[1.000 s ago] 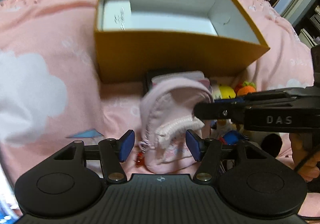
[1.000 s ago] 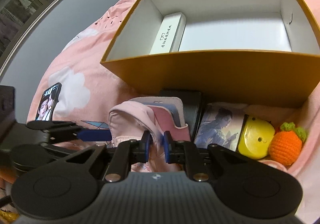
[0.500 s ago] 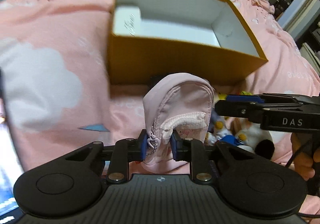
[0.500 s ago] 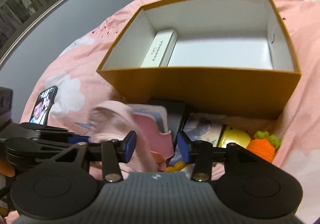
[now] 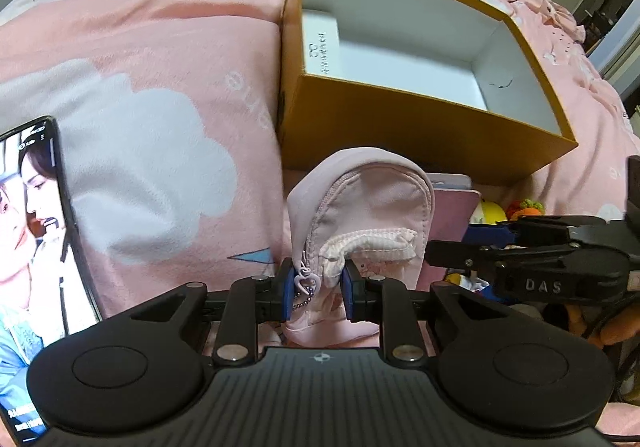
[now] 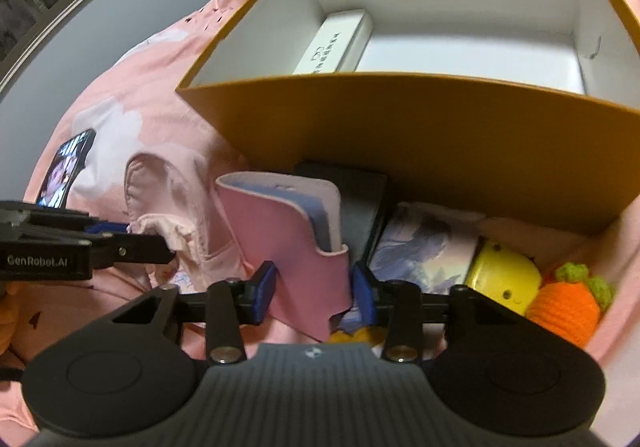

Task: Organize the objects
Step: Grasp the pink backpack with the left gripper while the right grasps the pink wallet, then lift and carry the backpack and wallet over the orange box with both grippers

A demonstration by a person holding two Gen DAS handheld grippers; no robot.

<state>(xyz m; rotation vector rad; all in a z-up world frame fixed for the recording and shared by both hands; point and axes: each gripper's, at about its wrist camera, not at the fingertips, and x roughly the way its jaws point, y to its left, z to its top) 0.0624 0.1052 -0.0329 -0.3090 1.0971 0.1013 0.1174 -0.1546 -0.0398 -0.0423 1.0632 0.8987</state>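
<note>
My left gripper (image 5: 315,289) is shut on a small pink zip pouch (image 5: 368,207) and holds it upright in front of the open orange box (image 5: 420,131). The pouch also shows in the right wrist view (image 6: 168,203). My right gripper (image 6: 314,293) has its jaws around a pink wallet (image 6: 296,243), pads close on both sides; I cannot tell whether they press it. The box (image 6: 400,135) holds a white carton (image 6: 332,43), which also shows in the left wrist view (image 5: 320,43).
Next to the wallet lie a black case (image 6: 360,203), a picture card (image 6: 424,247), a yellow toy (image 6: 504,279) and a crocheted carrot (image 6: 568,303). A lit phone (image 5: 28,227) lies at the left on the pink bedspread (image 5: 140,47).
My left gripper closed on the pouch and lifted it left. My right gripper let go of the pouch, opened, and moved right around the pink wallet.
</note>
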